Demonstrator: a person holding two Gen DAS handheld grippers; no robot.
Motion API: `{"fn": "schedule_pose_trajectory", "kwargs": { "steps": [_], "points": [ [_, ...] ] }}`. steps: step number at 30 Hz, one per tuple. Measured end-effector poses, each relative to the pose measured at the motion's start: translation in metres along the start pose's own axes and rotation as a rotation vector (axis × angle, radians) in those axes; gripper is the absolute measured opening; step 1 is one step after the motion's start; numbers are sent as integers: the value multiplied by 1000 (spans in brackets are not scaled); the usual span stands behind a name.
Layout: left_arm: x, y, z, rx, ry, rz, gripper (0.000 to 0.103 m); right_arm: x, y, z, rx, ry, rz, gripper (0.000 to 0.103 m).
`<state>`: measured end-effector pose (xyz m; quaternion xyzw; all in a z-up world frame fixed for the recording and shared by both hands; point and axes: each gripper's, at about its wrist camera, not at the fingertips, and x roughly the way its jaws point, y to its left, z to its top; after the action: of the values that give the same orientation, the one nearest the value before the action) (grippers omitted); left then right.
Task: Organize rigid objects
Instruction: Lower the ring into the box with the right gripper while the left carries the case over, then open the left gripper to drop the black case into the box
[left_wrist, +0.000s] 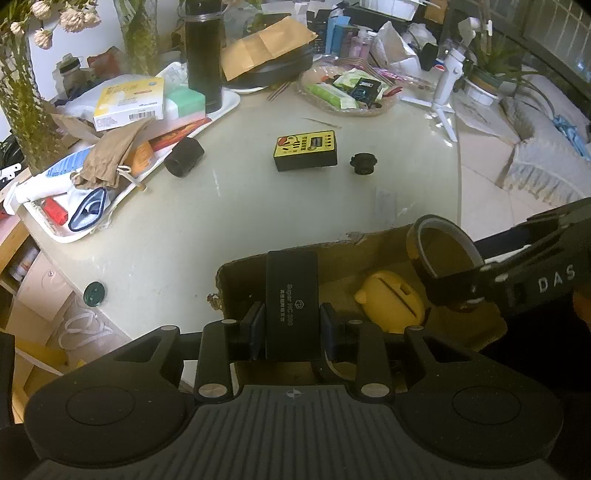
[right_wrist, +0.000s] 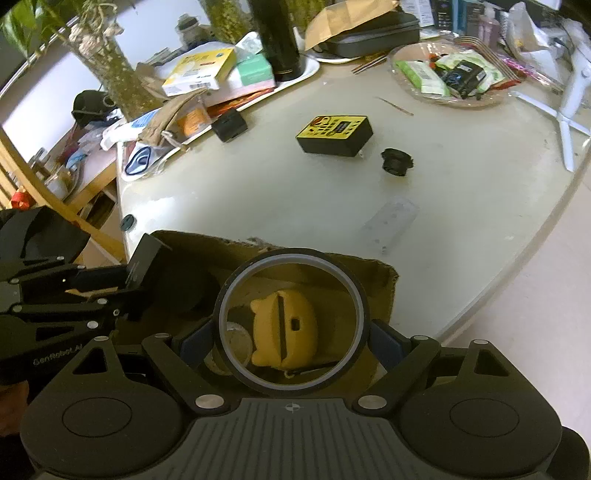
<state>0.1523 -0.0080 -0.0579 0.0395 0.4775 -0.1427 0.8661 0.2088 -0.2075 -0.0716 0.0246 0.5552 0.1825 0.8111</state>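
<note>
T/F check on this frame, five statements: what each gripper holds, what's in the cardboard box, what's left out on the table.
1. The left gripper grips a black rectangular device. True.
2. The right gripper is empty. False: it holds a tape roll across its ring.
3. A yellow figure lies inside the cardboard box. True.
4. The yellow-topped black box is in the cardboard box. False: it sits out on the table.
5. Both held items are over the cardboard box. True.

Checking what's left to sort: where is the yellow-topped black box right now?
The yellow-topped black box lies mid-table in both wrist views, beyond the cardboard box, with the small black lens cap just to its right.
</note>
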Motion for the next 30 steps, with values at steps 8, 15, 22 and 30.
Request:
{"fn": "schedule_pose_trajectory", "kwargs": {
  "steps": [8,15,22,30],
  "points": [
    [-3,2,1,-18,-16,15,39,-1,6,-1,-45,-10,-16,103],
    [-7,7,3,-48,-32,35,55,-1,1,-1,-25,-10,-30,103],
    [-8,10,4,-61,-35,36,55,-1,0,-1,-15,-20,-36,103],
    [-7,11,5,-76,-42,34,55,-2,-4,0,14,-35,-43,103]
  ]
}}
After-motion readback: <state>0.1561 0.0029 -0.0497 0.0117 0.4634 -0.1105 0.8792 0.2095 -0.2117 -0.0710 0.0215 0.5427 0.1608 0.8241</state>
